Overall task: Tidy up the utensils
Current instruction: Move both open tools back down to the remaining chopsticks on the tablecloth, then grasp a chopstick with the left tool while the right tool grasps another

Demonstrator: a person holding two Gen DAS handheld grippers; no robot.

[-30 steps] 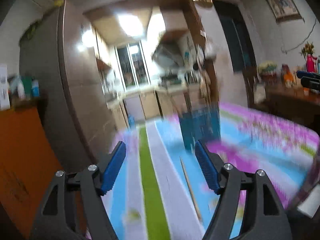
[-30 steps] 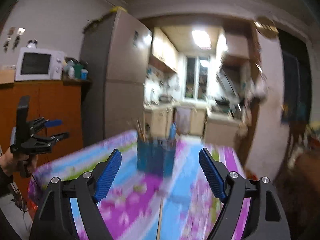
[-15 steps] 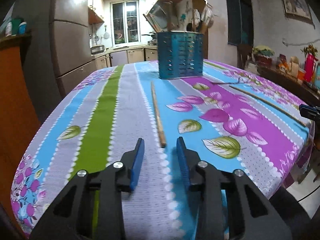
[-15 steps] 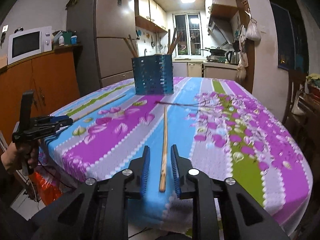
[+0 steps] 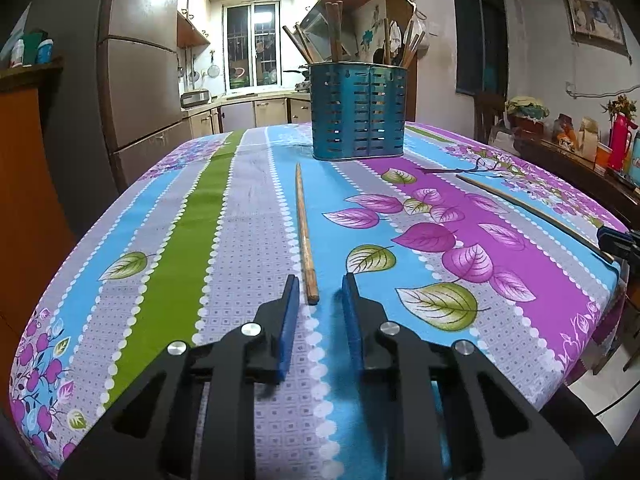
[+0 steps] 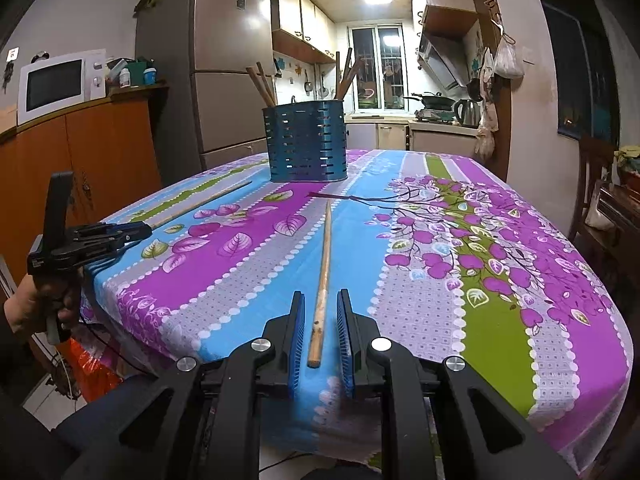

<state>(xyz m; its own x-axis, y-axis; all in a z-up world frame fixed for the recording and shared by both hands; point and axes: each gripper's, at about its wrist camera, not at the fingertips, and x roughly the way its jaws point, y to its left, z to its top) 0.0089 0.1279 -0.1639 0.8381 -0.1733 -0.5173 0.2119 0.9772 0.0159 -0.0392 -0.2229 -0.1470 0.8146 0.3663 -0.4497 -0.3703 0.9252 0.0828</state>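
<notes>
Microwave (image 6: 56,84) only in right view

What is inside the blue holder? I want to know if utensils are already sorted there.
Wooden sticks rise from the blue holder. Their lower ends and the holder's bottom are hidden by its wall.

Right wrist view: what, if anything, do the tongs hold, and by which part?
Nothing yet: the right tongs stand open around the chopstick's near end, with gaps on both sides.

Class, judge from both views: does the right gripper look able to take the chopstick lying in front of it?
Probably yes. The right gripper already straddles the near end of the chopstick, jaws slightly apart, nothing between them and the stick on the tablecloth.
</notes>
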